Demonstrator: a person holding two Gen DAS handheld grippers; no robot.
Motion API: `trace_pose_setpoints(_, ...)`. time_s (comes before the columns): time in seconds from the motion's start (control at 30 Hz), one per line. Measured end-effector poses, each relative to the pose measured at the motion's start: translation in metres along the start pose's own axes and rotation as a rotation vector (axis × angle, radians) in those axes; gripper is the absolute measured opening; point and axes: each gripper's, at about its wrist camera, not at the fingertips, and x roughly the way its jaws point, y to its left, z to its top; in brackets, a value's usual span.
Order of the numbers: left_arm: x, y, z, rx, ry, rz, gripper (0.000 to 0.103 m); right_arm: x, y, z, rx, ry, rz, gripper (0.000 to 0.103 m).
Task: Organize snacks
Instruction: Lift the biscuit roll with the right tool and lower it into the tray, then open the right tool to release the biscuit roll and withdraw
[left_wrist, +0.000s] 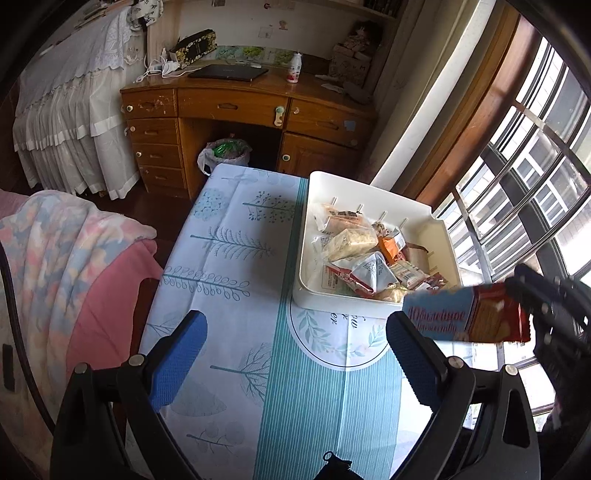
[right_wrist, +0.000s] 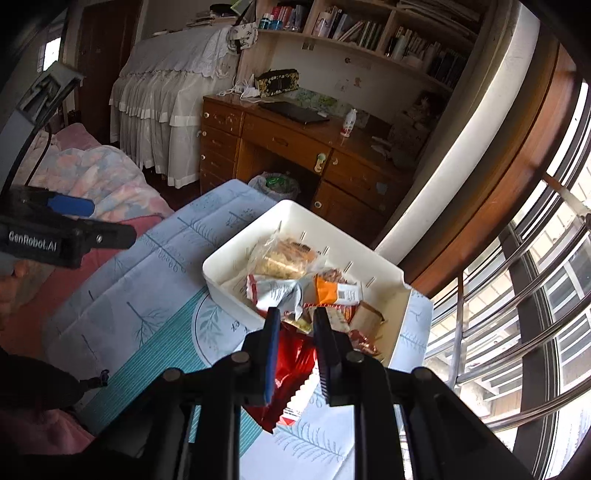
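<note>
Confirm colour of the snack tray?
Cream-white snack tray; clearest in the left wrist view.

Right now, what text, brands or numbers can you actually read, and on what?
"GenRobot.AI": on the left hand-held gripper.
Red-and-blue snack packet held in the right hand-held gripper: large white lettering, too blurred.
Tablecloth: script by the circle motif, cut off.
Snack wrappers in the white bin: too small.

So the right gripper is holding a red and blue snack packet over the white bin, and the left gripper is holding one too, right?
Not quite. The left gripper holds nothing: the left wrist view shows its jaws wide open above the tablecloth. The right gripper does hold the red and blue snack packet by the white plastic bin.
</note>
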Motion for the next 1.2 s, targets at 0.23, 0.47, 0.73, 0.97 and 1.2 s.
trace_pose_setpoints(0.23, -0.004, 0.003, 0.004, -0.029, -0.012, 0.007, 0.097, 0.000, -0.027, 0.033, -0.018, -0.077, -0.060, 0.018)
trace_pose_setpoints(0.47, 0.002, 0.000, 0.004, -0.065, -0.013, 0.039, 0.097, 0.018, -0.055, 0.056, -0.039, -0.118, -0.091, 0.018)
trace_pose_setpoints(0.73, 0.003, -0.019, -0.002, -0.113, -0.018, 0.103, 0.097, 0.057, -0.094, 0.059, -0.005, -0.113, -0.076, 0.020)
trace_pose_setpoints(0.97, -0.006, -0.046, -0.010, -0.098, -0.021, 0.146, 0.097, 0.069, -0.127, 0.053, 0.074, -0.156, -0.049, 0.020)
trace_pose_setpoints(1.2, -0.026, -0.067, -0.013, -0.042, -0.045, 0.104, 0.097, 0.061, -0.134, 0.044, 0.122, -0.163, -0.045, 0.023)
